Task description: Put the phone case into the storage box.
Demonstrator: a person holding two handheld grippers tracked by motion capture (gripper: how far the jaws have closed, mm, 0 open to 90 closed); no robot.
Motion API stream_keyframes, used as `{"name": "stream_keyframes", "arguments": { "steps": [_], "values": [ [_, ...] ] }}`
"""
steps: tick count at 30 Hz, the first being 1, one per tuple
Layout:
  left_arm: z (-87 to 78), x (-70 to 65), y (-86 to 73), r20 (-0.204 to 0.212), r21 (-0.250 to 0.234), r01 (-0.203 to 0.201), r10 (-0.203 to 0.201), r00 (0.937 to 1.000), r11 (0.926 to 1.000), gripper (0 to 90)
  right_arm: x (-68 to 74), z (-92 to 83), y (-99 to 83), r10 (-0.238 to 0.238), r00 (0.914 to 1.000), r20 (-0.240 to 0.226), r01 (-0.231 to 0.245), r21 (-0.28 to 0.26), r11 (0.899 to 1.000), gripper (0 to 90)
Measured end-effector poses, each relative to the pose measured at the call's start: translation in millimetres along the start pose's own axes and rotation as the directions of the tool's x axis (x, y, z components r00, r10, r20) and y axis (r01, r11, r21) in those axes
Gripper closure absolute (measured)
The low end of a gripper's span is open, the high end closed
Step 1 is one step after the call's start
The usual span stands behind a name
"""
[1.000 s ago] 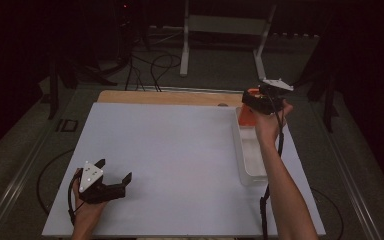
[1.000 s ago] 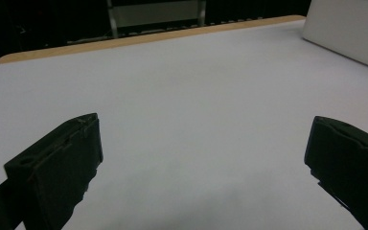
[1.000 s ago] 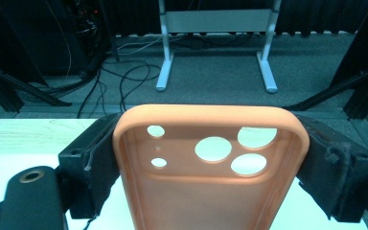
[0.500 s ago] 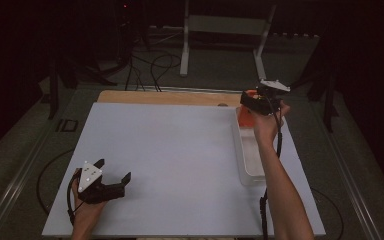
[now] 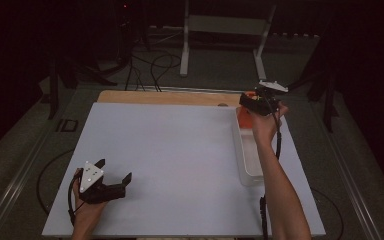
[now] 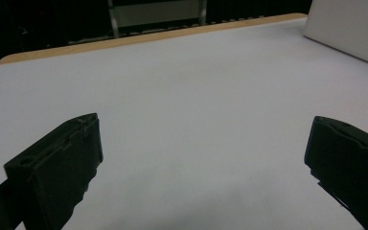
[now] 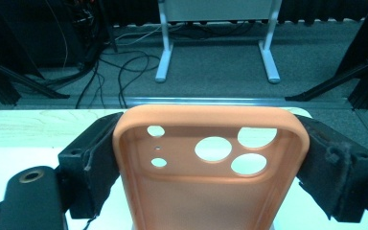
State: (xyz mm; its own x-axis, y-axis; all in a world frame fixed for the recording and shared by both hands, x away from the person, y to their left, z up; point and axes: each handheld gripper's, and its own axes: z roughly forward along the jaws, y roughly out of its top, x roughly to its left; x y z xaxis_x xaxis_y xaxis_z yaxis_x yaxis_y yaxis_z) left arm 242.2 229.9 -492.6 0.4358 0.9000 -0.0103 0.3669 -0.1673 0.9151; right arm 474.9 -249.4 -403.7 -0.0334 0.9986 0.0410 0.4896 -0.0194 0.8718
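1. Currently, against the two earlier high views, my right gripper sits in nearly the same spot above the far end of the clear plastic bin, with only a slight shift; the left gripper has not moved.
2. I judge from this that the lift out of the bin is finished or pausing, and that the carry to a placing spot has not begun.
3. Right gripper, state: jaws clamped on the two long sides of the orange phone case. The case's camera-cutout end points away from the gripper camera and its hollow inner side faces up.
4. Phone case, location: held in the air, clear of the bin and of the white tabletop, over the table's far right corner.
5. Left gripper, state: jaws wide apart, holding nothing and touching nothing, resting low near the table's near left corner.
6. Bin contents: too indistinct for me to tell.
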Motion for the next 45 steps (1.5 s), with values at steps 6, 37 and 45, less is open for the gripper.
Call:
{"name": "stream_keyframes", "arguments": {
  "steps": [6, 37, 45],
  "values": [
    [0.3, 0.2, -0.1, 0.001, 0.000, 0.000, 0.000, 1.0000, 1.0000, 0.3, -0.6, 3.6, -1.5, -0.001, 1.0000, 0.005, 0.001, 0.009, 1.000, 15.7],
    [1.4, 0.7, -0.3, 0.000, -0.001, 0.003, -0.003, 1.0000, 1.0000, 0.3, -3.6, 20.5, -12.9, -0.017, 0.9997, 0.018, 0.015, 0.090, 0.996, 15.6],
    [2.8, 0.3, -0.4, 0.003, 0.004, 0.001, -0.001, 1.0000, 1.0000, 0.3, -3.7, 24.8, -18.1, -0.011, 0.9998, 0.018, 0.010, 0.097, 0.995, 15.6]
  ]
}}
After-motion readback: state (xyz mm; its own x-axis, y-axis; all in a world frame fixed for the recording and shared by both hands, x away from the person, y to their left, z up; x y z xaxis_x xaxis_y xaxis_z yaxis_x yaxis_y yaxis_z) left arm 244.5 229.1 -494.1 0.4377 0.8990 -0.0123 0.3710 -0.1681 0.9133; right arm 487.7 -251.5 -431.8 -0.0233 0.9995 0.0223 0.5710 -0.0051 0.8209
